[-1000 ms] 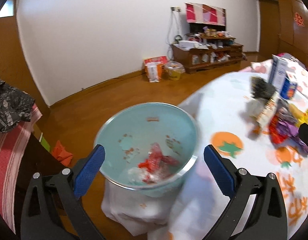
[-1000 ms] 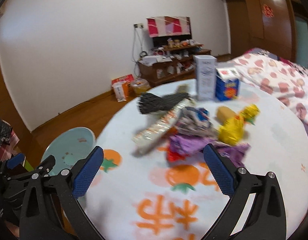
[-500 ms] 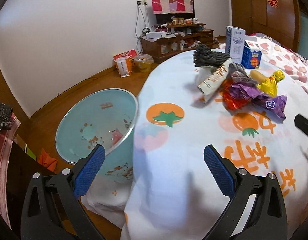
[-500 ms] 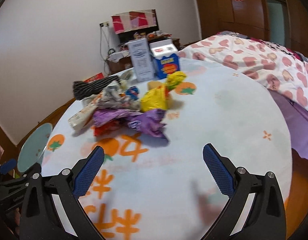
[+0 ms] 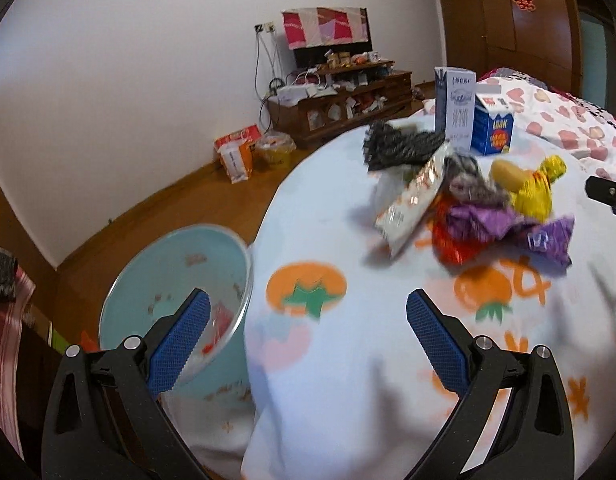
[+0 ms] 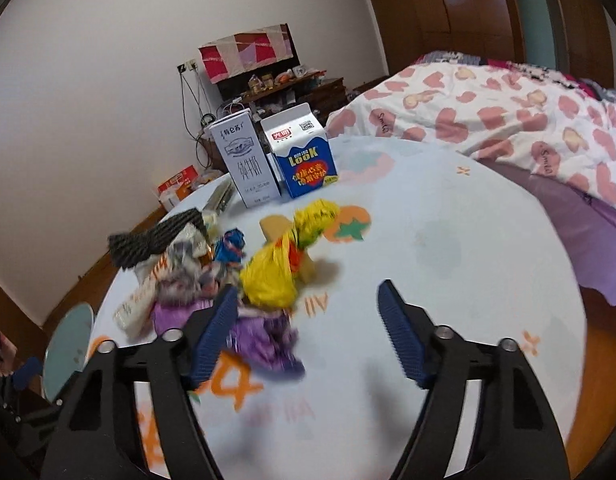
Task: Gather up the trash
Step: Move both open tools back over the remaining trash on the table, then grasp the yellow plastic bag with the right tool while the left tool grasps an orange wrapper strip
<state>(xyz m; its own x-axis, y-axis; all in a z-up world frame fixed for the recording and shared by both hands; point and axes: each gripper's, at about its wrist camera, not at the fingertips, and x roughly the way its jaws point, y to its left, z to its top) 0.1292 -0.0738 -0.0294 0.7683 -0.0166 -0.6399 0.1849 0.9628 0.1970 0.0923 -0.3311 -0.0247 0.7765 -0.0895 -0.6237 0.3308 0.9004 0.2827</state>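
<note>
Your right gripper [image 6: 306,312] points down at the round worktop [image 6: 447,248], its jaws closing with only bare cloth between the blue pads; its left finger [image 6: 216,328] overlaps the purple wrapper [image 6: 268,340] at the near edge of the trash pile, though contact can't be told. Just beyond sits the yellow wrapper [image 6: 272,276], with a grey wrapper [image 6: 180,280], a long pale packet [image 6: 138,300] and a black mesh piece [image 6: 156,242] to its left. 2 cartons stand upright behind the pile: a white carton [image 6: 246,164] and a blue-and-white carton [image 6: 304,152], just beside each other.

Your left gripper [image 5: 308,322] is spread wide and holds nothing, over the worktop's edge. To its left, a light blue bin [image 5: 176,276] stands beside the worktop, with red and clear scraps [image 5: 218,322] inside.
</note>
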